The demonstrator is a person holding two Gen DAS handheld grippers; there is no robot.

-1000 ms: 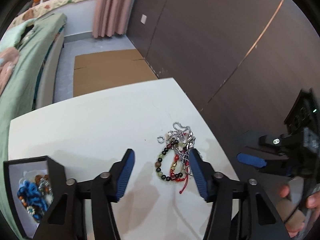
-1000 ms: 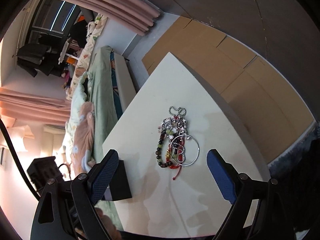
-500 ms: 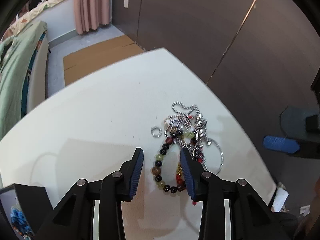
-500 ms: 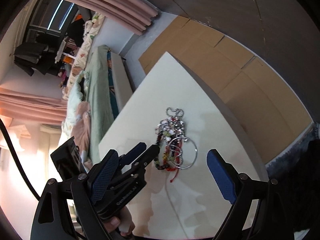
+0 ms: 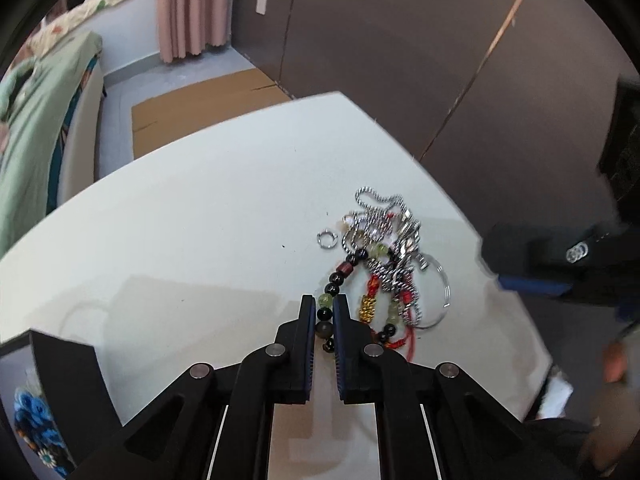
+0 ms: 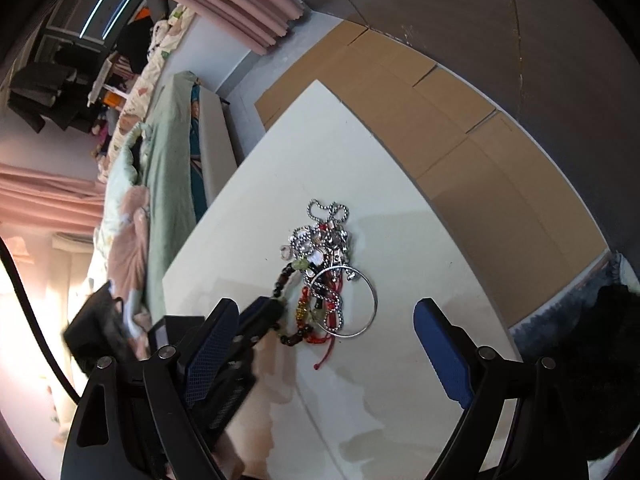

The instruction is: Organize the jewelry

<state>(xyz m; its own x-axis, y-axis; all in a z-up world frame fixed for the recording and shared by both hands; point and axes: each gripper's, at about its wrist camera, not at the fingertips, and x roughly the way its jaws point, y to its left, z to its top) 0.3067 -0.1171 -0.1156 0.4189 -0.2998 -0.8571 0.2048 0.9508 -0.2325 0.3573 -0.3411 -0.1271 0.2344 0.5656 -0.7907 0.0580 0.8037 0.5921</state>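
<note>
The left tool (image 5: pixel 323 312) has its two fingers drawn narrow around the near side of the beaded bracelet (image 5: pixel 331 289), a dark bead and a pale green one sitting right between the blue pads (image 5: pixel 309 344). From the other camera the same tool (image 6: pixel 276 314) reaches in from 9 o'clock and meets the bracelet (image 6: pixel 285 280) at the left edge of the heap. The right tool (image 6: pixel 326 344) hangs above the white tabletop (image 6: pixel 400 380) with its fingers spread wide and nothing between them, the jewelry lying just ahead of it toward 12 o'clock. That jewelry is one tangled pile: the bead bracelet runs into a red cord with gold beads (image 5: pixel 368 306), a silver ball chain (image 5: pixel 378 200) loops out at the far end, and a thin silver bangle (image 6: pixel 362 300) lies at the pile's 3 o'clock side, touching the rest. A small silver ring (image 5: pixel 327 239) sits just beside the pile at its 9 o'clock, apart from the tangle. At 8 o'clock from the left tool stands a black box (image 5: pixel 68 376) with something blue (image 5: pixel 30 412) inside. Beyond the tabletop, flattened cardboard (image 5: pixel 200 100) covers the floor, with a bed under a green cover (image 5: pixel 36 120) at 10 o'clock and pink curtains (image 5: pixel 192 4) behind.
</note>
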